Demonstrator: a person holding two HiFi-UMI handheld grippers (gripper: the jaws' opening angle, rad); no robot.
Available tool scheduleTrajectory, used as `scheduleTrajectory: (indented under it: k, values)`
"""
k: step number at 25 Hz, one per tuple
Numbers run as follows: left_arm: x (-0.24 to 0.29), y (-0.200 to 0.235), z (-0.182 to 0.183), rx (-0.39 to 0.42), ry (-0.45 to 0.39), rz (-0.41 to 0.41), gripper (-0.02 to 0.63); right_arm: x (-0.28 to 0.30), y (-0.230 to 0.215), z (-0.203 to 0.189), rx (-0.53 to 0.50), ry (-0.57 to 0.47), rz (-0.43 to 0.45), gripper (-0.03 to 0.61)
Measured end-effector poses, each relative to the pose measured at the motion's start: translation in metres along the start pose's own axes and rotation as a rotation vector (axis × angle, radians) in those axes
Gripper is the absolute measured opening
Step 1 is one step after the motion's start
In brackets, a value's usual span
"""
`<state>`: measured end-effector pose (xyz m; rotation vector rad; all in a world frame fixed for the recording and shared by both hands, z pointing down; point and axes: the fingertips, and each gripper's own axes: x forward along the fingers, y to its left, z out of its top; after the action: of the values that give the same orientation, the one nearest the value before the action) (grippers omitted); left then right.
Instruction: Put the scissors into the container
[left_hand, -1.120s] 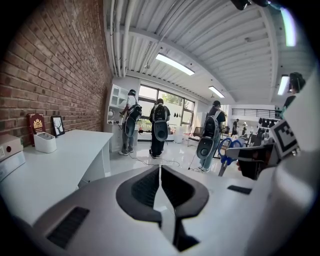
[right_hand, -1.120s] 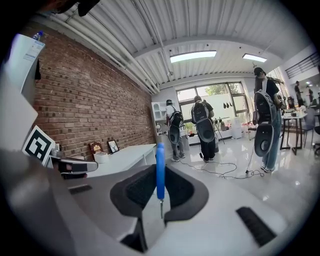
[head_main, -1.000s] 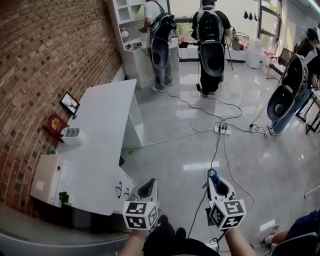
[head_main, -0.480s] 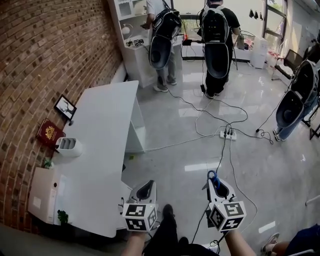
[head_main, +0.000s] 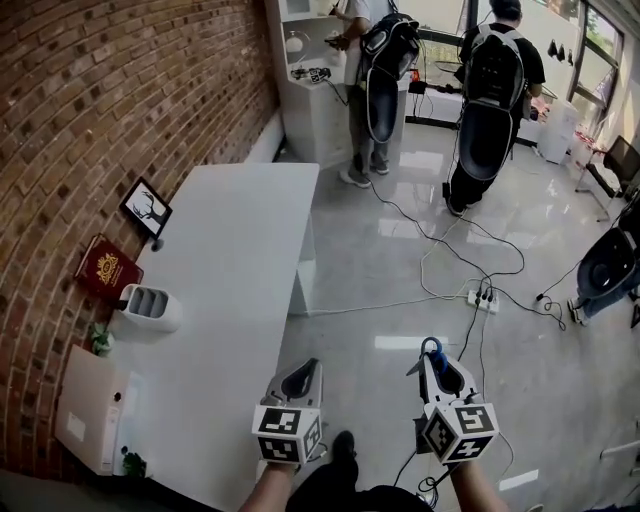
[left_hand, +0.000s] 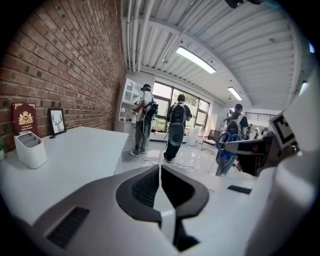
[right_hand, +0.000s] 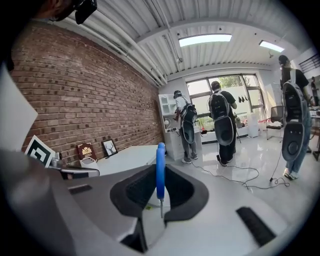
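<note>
Right gripper view: right tool (right_hand: 159, 200) pinches blue-handled scissors (right_hand: 160, 167) thinly, well short of white plastic container (head_main: 148, 308); slip possible in transit. Left tool (left_hand: 159, 172) closed, empty.

White table (head_main: 240, 250): container (head_main: 148, 306), picture frame (head_main: 146, 208), red book (head_main: 107, 268).

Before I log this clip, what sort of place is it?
Likely an indoor recording lab or workshop: a long white table, a white power strip with trailing cables, people wearing black backpack rigs.
</note>
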<state>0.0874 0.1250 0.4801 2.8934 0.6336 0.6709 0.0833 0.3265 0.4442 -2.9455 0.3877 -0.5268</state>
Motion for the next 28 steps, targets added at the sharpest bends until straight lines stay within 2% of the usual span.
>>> scheduleTrajectory:
  k: [9,16,23,28]
  values:
    - [0.022,0.069,0.023,-0.051,-0.019,0.076,0.020,0.077,0.034,0.026,-0.017,0.014,0.074,0.051]
    - [0.029,0.111,0.028,-0.090,-0.026,0.181,0.020,0.132,0.054,0.039,-0.030,0.027,0.164,0.051]
    - [0.026,0.165,0.042,-0.140,-0.053,0.347,0.020,0.211,0.106,0.058,-0.067,0.039,0.358,0.051]
    - [0.016,0.207,0.048,-0.186,-0.075,0.506,0.020,0.262,0.162,0.069,-0.120,0.058,0.545,0.051]
